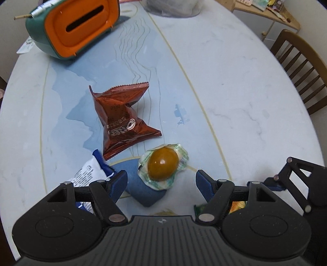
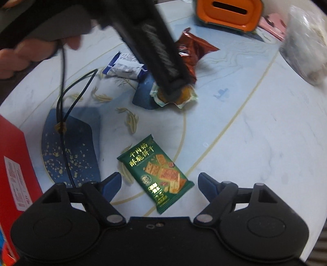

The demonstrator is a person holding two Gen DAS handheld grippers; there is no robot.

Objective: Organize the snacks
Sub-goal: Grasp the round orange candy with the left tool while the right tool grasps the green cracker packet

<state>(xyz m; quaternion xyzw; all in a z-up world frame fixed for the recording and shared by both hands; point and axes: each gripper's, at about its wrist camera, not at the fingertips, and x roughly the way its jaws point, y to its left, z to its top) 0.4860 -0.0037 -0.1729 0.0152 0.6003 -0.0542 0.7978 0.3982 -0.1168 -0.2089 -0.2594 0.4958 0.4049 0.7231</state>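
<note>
My left gripper (image 1: 161, 182) is open just above a clear-wrapped brown egg snack (image 1: 163, 165), which lies between its blue fingertips (image 1: 118, 183). A brown Oreo packet (image 1: 122, 118) lies beyond it and a blue-and-white packet (image 1: 92, 171) sits by the left finger. My right gripper (image 2: 159, 183) is open low over a green cracker packet (image 2: 161, 174) on the table. In the right wrist view the left gripper's body (image 2: 155, 49) covers part of the egg snack (image 2: 187, 95); the Oreo packet (image 2: 194, 49) and the blue-and-white packet (image 2: 124, 67) lie behind.
An orange-and-green container with a slot (image 1: 73, 26) stands at the far left of the round marble table (image 1: 245, 92); it shows in the right wrist view (image 2: 229, 14). A red box (image 2: 14, 163) stands at left. A clear bag (image 2: 306, 45) lies far right. A wooden chair (image 1: 302, 67) stands beside the table.
</note>
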